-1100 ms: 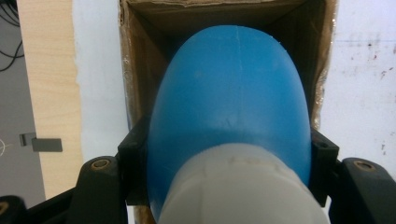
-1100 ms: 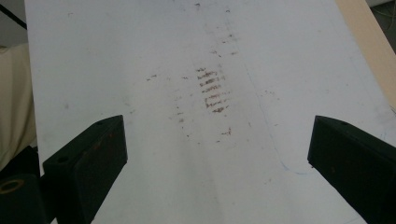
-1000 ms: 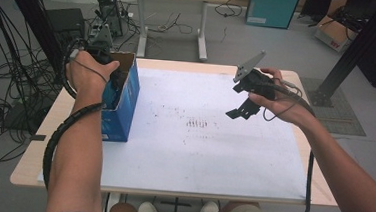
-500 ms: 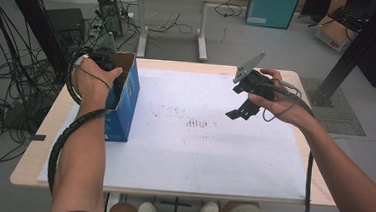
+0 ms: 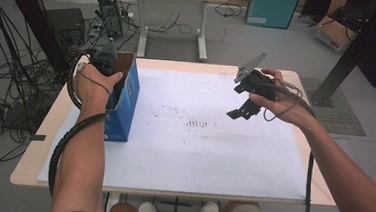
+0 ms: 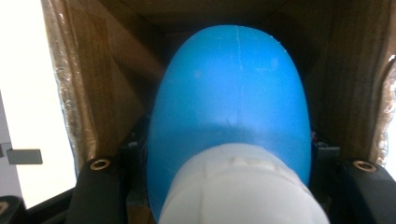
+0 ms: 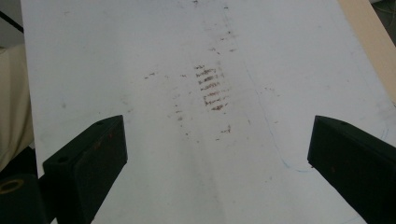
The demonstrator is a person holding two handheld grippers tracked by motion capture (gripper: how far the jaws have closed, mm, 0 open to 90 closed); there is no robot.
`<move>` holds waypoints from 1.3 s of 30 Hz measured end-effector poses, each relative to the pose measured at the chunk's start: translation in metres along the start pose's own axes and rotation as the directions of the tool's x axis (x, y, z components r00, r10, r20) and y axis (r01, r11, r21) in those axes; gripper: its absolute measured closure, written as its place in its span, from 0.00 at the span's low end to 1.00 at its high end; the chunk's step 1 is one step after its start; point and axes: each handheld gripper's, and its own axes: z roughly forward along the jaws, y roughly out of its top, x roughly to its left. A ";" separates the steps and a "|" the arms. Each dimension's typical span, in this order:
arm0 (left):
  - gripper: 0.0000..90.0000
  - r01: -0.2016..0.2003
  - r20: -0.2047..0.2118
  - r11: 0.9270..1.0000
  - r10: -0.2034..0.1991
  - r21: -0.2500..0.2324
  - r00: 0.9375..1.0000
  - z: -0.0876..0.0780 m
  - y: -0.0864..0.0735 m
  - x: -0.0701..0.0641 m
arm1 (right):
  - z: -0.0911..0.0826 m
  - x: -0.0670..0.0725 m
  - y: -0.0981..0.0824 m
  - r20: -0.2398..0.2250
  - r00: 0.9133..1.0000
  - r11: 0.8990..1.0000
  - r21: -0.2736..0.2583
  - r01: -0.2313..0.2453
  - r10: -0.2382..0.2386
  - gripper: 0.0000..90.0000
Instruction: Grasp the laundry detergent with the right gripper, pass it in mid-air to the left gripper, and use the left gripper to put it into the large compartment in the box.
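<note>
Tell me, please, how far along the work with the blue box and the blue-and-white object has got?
Done: the left gripper is down inside the open blue box and shut on the blue-and-white object, cardboard walls around it. In hand: that grip inside the box; whether the object goes in or comes out I cannot tell. Left: the right gripper hangs open above the white mat, holding nothing.

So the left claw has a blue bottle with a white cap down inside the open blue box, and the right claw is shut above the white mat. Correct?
Not quite. The right claw is open: the right gripper view shows its jaws standing wide apart with nothing between them, above the white mat. The rest holds: the left claw has the blue bottle with its white cap inside the open blue box.
</note>
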 end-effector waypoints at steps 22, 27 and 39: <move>0.41 0.000 0.003 1.000 0.000 -0.005 1.000 0.001 0.000 0.000 | -0.005 0.000 -0.001 0.015 1.000 1.000 0.005 -0.010 0.010 0.05; 0.41 -0.001 0.002 1.000 0.001 -0.005 1.000 0.001 0.000 0.000 | -0.007 0.000 0.000 0.018 1.000 1.000 0.009 -0.005 0.005 0.05; 0.41 -0.003 0.002 1.000 0.003 -0.006 1.000 0.001 0.000 0.000 | -0.009 0.001 0.000 0.023 1.000 1.000 0.014 -0.007 0.007 0.05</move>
